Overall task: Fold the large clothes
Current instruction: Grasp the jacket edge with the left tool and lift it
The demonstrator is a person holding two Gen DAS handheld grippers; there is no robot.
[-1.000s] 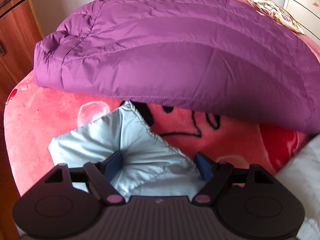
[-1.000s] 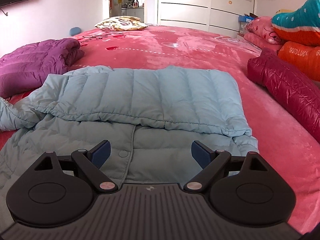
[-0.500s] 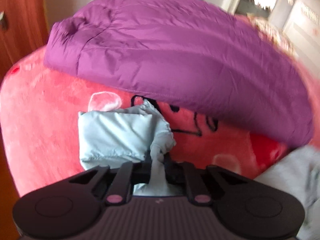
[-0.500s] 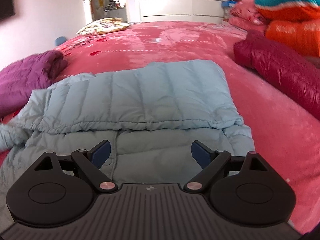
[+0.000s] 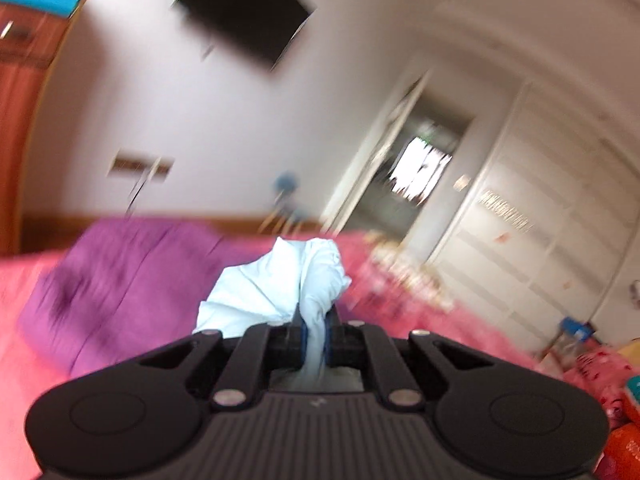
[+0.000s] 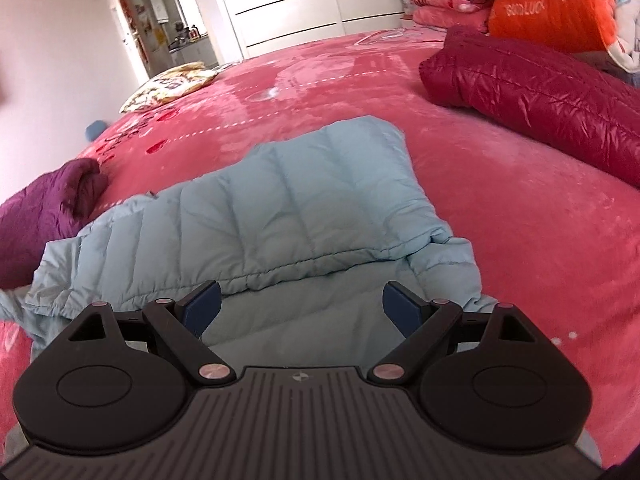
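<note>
So the left gripper (image 5: 314,330) has its fingers pinched tight on a bunch of pale blue fabric, which looks like the sleeve (image 5: 288,284) of the light blue jacket (image 6: 280,216), and it's held up off the bed (image 6: 520,240) with the cloth puffing out past the tips. My guess is the sleeve is up in the air so it can swing over onto the jacket's body for the next fold. The view is really blurry though, so I can't tell how much cloth is caught. The jacket itself lies near the front edge of the bed, with one half already folded over the other. The right gripper (image 6: 302,306) hovers just above it, fingers spread wide and holding nothing, probably waiting to flatten or grab the hem. A purple jacket (image 6: 44,216) sits by the left edge and a dark red jacket (image 6: 532,96) by the right, both clear of the fold.
</note>
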